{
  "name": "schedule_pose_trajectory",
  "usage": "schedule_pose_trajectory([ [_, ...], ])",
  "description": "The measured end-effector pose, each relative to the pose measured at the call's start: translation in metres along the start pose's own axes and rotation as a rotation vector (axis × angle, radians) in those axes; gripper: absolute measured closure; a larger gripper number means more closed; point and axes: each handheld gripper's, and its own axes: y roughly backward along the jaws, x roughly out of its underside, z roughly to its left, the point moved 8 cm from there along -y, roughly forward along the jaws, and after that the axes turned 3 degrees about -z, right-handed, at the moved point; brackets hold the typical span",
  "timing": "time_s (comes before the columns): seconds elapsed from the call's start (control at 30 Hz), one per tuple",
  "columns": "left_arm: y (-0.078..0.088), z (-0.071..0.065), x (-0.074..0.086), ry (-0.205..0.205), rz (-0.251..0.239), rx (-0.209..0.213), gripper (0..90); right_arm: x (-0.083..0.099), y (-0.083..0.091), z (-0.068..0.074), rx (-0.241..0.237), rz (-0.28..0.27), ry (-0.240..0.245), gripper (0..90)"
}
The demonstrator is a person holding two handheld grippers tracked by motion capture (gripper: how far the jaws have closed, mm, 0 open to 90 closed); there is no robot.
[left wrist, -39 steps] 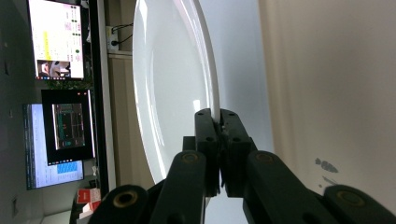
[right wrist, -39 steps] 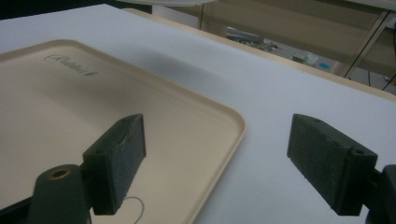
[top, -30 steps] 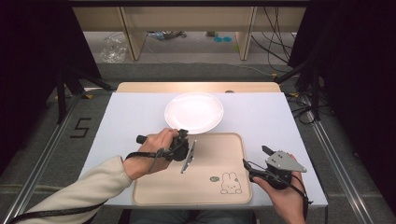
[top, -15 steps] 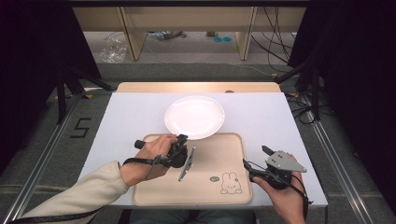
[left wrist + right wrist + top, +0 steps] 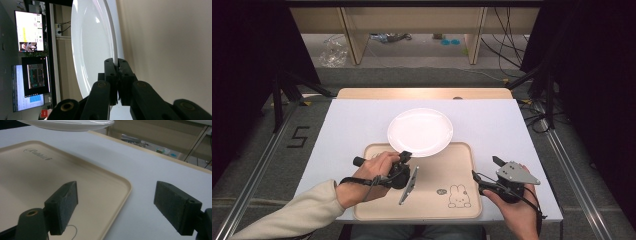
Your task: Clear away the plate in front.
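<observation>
Plate, white, overlaps the far rim of the beige tray, the rest of it over the white table top. My left gripper pinches its near edge, jaws pressed together on the rim. My right gripper sits beside the tray's right edge, jaws spread, nothing between them.

White plate cut off by the left gripper view's top edge, near rim hidden behind closed jaws, monitor screens perhaps too blurred to read, beige tray cropped at left.

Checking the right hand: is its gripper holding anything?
No, the right gripper has open jaws with nothing between them, above the tray edge.
</observation>
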Motion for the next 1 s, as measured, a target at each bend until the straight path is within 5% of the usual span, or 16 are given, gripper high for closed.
schedule_pose_trajectory([
  [1.0, 0.024, -0.011, -0.010, -0.021, -0.045, 0.001, 87.4, 0.001, 0.000, 0.001, -0.005, 0.011, -0.014, 20.4],
])
